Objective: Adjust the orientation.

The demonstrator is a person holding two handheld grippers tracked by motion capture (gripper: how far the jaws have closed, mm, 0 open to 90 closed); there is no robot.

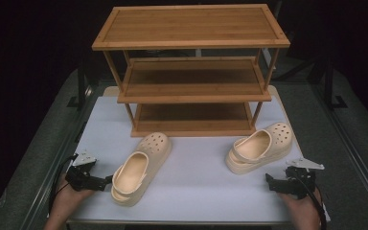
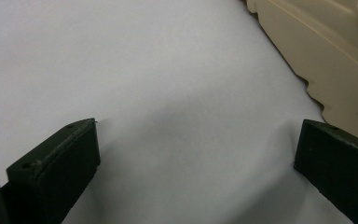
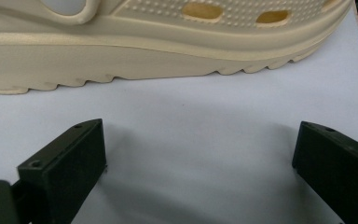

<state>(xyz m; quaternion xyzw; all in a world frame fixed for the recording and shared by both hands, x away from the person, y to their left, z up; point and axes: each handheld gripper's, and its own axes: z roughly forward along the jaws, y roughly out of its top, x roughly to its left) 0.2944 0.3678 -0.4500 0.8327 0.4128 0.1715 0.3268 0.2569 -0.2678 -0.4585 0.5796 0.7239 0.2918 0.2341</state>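
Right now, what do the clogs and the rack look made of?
Left clog and right clog: likely moulded foam or rubber, matte cream, with one-piece shape, vent holes and ridged sole. Rack: apparently bamboo or wood, satin finish, with visible slat grain.

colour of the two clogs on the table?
Both clogs are plain cream-beige; clearest in the right gripper view.

left tongs (image 1: 106, 181) agape, right tongs (image 1: 268, 180) agape

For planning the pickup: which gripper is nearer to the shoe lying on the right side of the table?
Right. The right gripper sits just below the right shoe; the left gripper is far across, beside the left shoe.
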